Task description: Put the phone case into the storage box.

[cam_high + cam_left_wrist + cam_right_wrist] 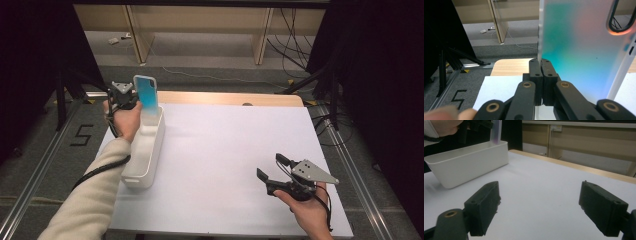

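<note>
One phone case, one white bin, two tools on the counter.

High view: the left tool (131,99) pinches a glossy blue phone case (146,93) upright above the far end of the oblong plastic bin (144,150). Left tool view: jaws clamp the translucent case's (579,52) edge. Right tool view: the right tool (541,207) stands wide over the smooth white counter (544,185).

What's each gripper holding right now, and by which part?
The left gripper is shut on the phone case, pinching one long side edge, over the white bin. The right gripper is open, holding nothing.

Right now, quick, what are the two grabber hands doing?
Left gripper: closed, pinching the edge of the blue phone case above the white bin.
Right gripper: open, holding nothing.
</note>
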Demonstrator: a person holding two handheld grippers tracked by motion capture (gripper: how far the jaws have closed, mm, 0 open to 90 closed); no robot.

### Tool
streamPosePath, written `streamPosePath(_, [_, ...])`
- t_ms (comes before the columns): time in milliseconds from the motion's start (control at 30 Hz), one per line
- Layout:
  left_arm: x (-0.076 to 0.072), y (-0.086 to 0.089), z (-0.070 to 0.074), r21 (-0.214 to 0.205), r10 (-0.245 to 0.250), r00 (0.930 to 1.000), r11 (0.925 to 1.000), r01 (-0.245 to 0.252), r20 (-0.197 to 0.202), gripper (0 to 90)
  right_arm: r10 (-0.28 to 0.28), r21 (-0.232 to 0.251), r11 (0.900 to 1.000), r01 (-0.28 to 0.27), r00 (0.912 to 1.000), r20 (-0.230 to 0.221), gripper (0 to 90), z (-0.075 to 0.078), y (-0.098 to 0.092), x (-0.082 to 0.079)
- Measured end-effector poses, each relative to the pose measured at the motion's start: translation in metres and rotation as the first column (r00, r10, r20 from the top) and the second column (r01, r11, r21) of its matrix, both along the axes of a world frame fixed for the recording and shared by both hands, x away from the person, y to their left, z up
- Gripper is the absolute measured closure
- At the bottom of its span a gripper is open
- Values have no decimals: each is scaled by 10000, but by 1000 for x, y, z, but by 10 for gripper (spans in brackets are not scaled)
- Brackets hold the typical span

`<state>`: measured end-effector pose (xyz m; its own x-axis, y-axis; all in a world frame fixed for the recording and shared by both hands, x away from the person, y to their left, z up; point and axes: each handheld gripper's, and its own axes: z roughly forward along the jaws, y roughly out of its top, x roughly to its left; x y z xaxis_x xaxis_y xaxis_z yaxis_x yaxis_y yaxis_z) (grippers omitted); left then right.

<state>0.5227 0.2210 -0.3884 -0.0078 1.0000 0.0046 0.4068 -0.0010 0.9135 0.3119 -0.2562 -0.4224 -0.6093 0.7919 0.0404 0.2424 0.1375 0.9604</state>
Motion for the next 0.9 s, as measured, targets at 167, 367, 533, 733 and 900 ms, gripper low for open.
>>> streamPosePath(167, [1,0,-3,1,20,10000,10000,-20,-70,886,0,-1,10000,0,10000,-2,181,0,0,0])
streamPosePath(367, [2,0,-4,-6,48,9999,10000,-48,-147,886,29,34,10000,-29,10000,12,181,0,0,0])
streamPosePath(533, [3,0,-5,37,47,9998,10000,-46,-188,886,16,-2,10000,-16,10000,4,181,0,0,0])
streamPosePath(733, [4,-1,-7,57,79,9996,10000,-77,-266,886,39,70,10000,-38,9999,-108,181,0,0,0])
streamPosePath(900, [5,-2,-9,83,57,9995,10000,-54,-320,886,84,124,9999,-82,9999,-83,181,0,0,0])
